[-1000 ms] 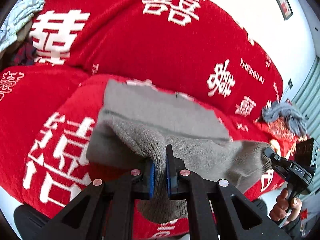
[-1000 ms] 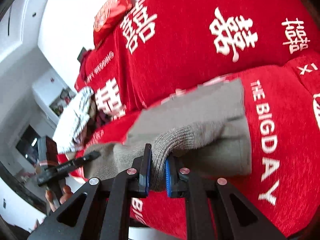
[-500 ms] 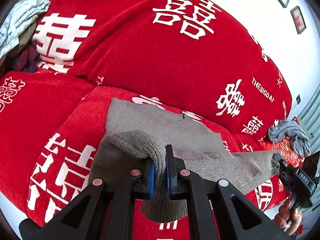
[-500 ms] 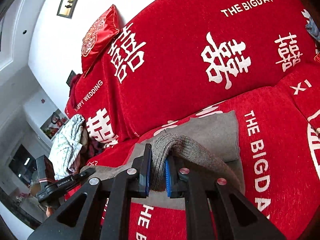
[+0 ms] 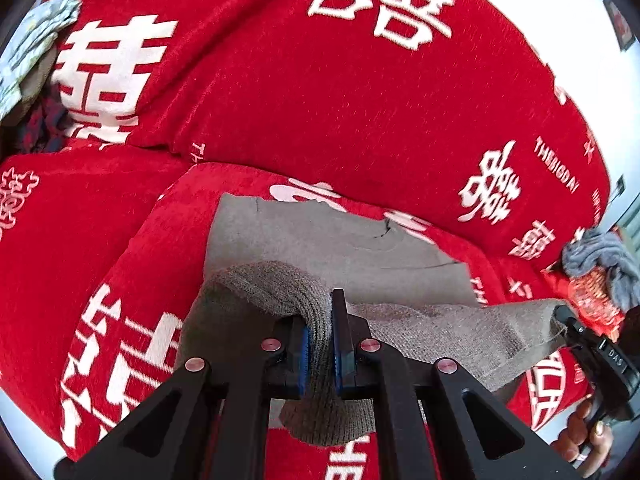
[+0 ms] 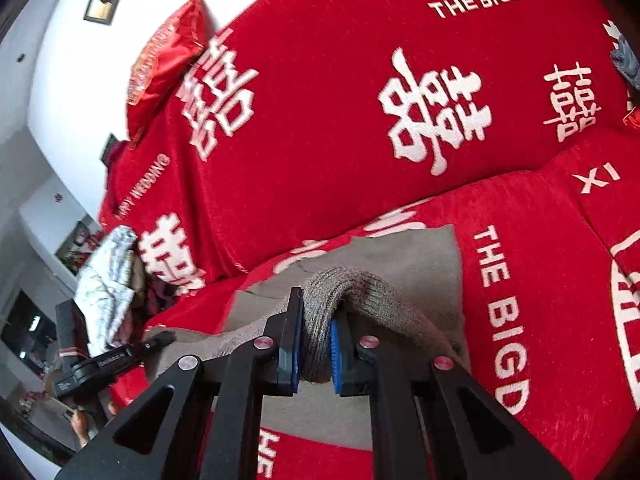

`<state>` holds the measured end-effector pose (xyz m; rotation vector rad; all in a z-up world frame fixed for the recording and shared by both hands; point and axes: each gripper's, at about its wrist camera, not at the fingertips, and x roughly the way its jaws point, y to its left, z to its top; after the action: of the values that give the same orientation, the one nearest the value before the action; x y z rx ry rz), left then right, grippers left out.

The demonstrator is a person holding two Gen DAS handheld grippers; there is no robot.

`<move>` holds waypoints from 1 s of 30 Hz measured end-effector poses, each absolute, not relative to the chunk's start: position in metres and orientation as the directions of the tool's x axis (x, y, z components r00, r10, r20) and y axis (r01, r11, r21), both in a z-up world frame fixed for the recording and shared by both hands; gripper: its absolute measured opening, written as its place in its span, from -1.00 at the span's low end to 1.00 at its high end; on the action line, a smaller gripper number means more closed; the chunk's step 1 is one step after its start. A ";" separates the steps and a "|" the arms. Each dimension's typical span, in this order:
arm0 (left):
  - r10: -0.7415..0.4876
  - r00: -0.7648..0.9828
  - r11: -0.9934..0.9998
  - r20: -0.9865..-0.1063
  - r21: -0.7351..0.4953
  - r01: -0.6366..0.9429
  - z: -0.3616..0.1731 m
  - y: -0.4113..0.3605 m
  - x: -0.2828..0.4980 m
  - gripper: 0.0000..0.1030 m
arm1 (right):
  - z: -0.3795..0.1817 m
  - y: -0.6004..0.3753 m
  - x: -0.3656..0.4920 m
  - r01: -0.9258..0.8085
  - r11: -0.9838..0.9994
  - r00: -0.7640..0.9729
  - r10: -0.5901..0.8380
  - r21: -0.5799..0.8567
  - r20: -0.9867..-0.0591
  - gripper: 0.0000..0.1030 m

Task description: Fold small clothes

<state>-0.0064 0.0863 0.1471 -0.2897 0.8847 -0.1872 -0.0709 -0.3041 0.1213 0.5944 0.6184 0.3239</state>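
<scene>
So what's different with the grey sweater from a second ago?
The left gripper and right gripper carried the grey sweater's near edge farther over the flat part, toward the sofa back. More of the sweater is now covered. Both grippers stayed clamped on the edge, and nothing was let go.

Sofa seat (image 5: 132, 280) w/ red cover is bare to the left of the gray garment (image 5: 320, 248) and in front of it; a gripper could pass there. Backrest (image 5: 320, 100) rises right behind the garment, blocks that way. Far left corner: heap of clothes (image 6: 108, 280) fills it. Far right end: gray rag (image 5: 600, 256) on a red patterned item. Right seat (image 6: 560, 300) open otherwise. Red cushion (image 6: 160, 60) sits on top of the backrest, well apart.
</scene>
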 end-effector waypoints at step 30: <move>-0.226 0.511 0.968 -0.829 -0.249 0.023 0.091 0.069 0.102 -0.81 | 0.064 -0.306 0.049 0.044 0.818 0.687 0.392 0.574 -0.612 -0.76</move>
<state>0.1023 0.0693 0.0907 -0.2171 1.0251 -0.1510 0.0491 -0.3063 0.0643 0.5956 0.7999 0.2082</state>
